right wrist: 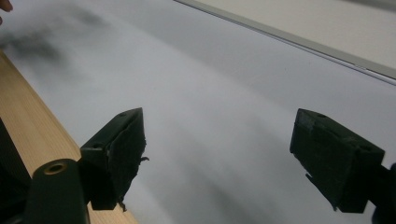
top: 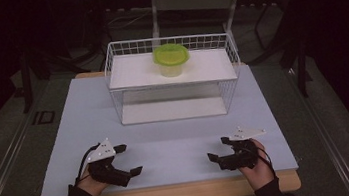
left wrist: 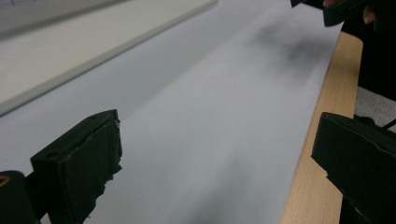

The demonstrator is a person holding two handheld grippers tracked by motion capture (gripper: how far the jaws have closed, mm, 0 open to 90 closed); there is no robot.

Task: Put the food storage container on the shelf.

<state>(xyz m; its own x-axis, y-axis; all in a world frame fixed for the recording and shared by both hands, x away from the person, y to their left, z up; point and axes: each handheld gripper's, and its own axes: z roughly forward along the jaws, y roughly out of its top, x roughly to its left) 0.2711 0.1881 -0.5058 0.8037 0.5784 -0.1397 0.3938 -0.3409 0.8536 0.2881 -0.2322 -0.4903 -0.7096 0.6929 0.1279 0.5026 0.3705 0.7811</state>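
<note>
— Nothing moved yet? 
— No: the left tongs (top: pixel 128 160) and right tongs (top: pixel 218 148) sit spread and empty near the worktop's (top: pixel 178 145) front edge.
— And the green-lidded container (top: pixel 171 59)?
— Untouched on the wire rack's (top: pixel 121 51) upper shelf, well apart from both, straight ahead between them.

One counter (top: pixel 169 154), topped by one pale grey mat. Two claws on it near the front edge — the left claw (top: pixel 128 159) at near left, the right claw (top: pixel 217 149) at near right, each with two black jaws spread apart and one grey three-cornered plate on top. One white wire rack (top: pixel 172 78) at the far middle — two shelves. One lidded green container (top: pixel 171 59) on its upper shelf
</note>
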